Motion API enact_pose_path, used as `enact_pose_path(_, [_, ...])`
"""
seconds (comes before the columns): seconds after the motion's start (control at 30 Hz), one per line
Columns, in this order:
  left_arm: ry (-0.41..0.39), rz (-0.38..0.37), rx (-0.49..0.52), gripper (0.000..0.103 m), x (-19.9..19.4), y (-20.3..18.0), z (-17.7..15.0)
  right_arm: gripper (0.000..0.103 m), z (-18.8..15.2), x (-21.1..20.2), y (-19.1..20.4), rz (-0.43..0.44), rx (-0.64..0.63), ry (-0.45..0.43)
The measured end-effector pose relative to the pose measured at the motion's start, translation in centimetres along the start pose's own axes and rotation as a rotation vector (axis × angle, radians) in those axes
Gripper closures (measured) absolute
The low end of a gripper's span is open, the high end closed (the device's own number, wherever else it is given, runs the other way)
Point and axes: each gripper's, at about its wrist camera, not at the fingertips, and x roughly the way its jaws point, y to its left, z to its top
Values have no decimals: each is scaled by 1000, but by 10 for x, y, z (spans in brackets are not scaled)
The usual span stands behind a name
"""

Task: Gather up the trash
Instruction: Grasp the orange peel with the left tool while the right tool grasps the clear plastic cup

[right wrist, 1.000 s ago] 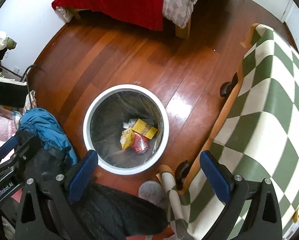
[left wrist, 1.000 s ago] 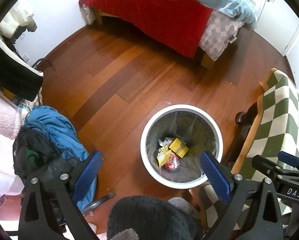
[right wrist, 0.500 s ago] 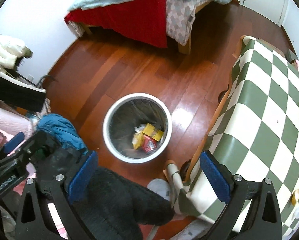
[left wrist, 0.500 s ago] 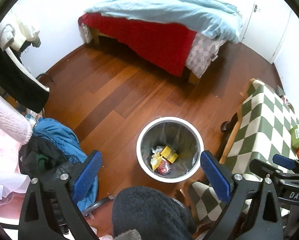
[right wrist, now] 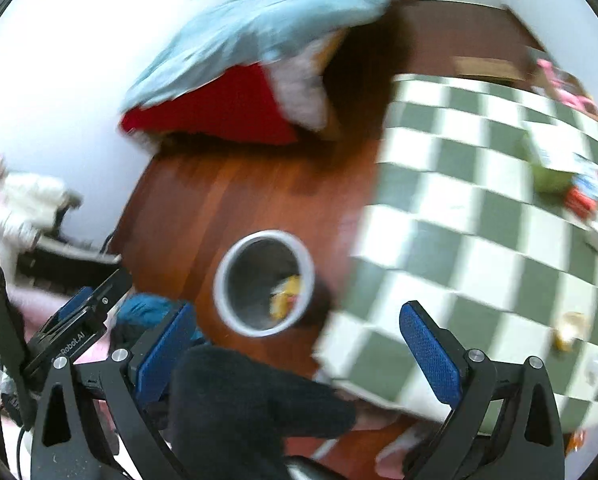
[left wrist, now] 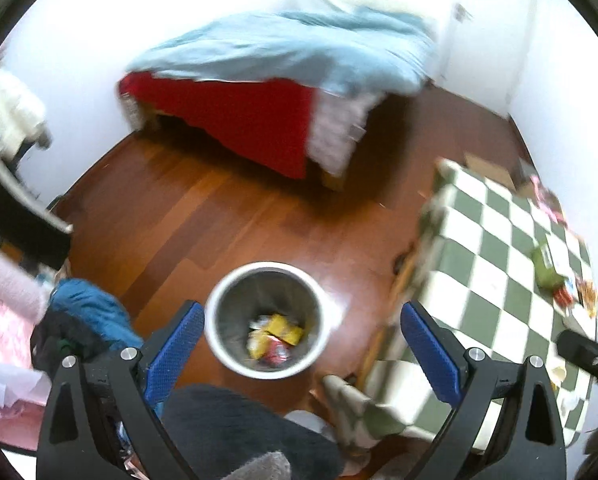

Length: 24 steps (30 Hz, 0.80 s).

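Trash sits in two places as I see it from my left fingers [left wrist: 301,340]: some already lies in the bin [left wrist: 265,322], which stands on the floor directly between and ahead of my two blue pads, and more is scattered on the checked bench [left wrist: 495,280], off beyond my right-hand pad. A green packet [left wrist: 545,266] and small red wrappers [left wrist: 565,298] lie there, well apart from the fingers. These fingers are spread wide and hold nothing, which I judge suits heading back for another piece. No label on the packets is sharp enough to read.

From my right fingers [right wrist: 299,344], likewise gaping and empty, the bin [right wrist: 235,312] lies ahead between the pads, nearer the left one. The bench [right wrist: 479,240] fills the space above the right pad, with the green packet [right wrist: 549,178] far out on it. On the other tool at lower left I can read only part of a word, "Robot.AI"; everything else is blurred.
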Motion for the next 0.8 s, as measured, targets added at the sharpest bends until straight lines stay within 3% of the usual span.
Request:
enact_pose_path(0.2, [95,-106,170,0,44,-130,-18,0,-9,-42,-157,-178,245,-38])
enact_pose_path(0.37, [190,-157,310,0,73,-226,-60,1,-57,-58,-277,-277,450,-18])
enact_pose_path(0.43, [216,-165,352,0,78,-251,-75,12,-76,-55,-308,-295,499,0])
enact_pose_path(0.5, [236,-172,396,0,80,-271,-91,23,-90,-49,-332,-300,530,13])
enact_pose_path(0.6, [259,-177,457,0,81,-294,-111,23,-106,-38,-355,-290,554,9])
enact_pose_path(0.73, [270,-182,503,0,80,-314,-127,30,-113,-24,-358,-250,541,13])
enact_pose_path(0.8, [274,-192,519,0,78,-322,-132,41,-115,-16,-357,-247,521,15])
